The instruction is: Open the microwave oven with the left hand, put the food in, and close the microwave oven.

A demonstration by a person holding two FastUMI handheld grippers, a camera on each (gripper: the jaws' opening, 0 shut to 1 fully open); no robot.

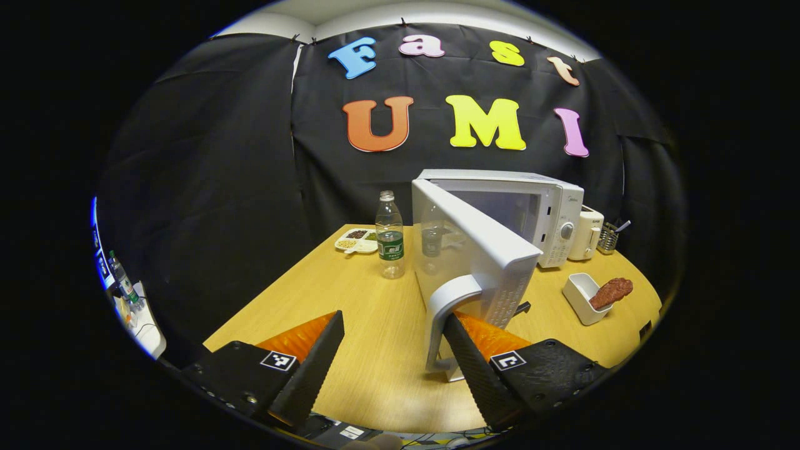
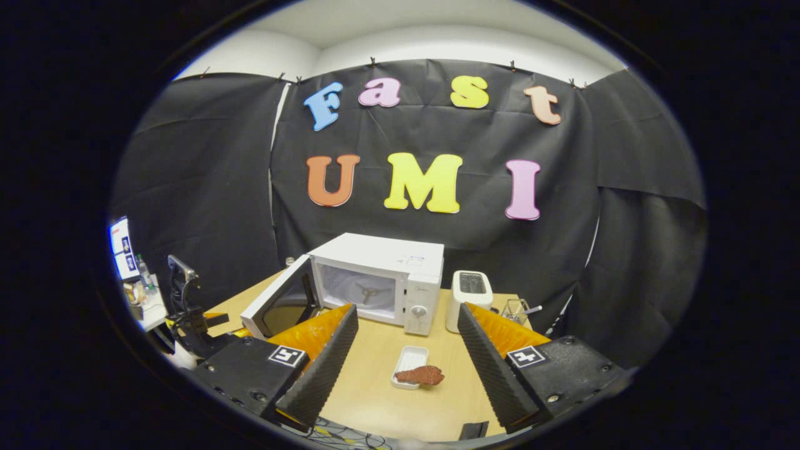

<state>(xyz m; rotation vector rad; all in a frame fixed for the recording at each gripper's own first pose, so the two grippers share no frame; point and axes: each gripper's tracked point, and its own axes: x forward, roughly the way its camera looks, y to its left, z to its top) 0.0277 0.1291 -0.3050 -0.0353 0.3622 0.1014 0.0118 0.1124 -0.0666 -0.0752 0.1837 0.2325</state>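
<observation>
1. The door (image 1: 475,250) stood swung out on its left hinge, so the opening step was largely done. The cavity (image 2: 357,291) with its turntable hub was exposed in the right gripper view.
2. Your left gripper (image 1: 394,356) was spread wide. Its right finger (image 1: 475,362) sat behind the handle (image 1: 447,312), hooking it rather than pinching it.
3. Your right gripper (image 2: 406,369) was released and held nothing.
4. The food (image 2: 420,375), a brown, rough-surfaced piece, lay half in a white tray (image 2: 409,361) and overhung its rim. It sat on the table (image 2: 375,406), at 6 o'clock from the microwave (image 2: 381,281).
5. Left to do: pick up the food, place it in the cavity, and close the door.
</observation>
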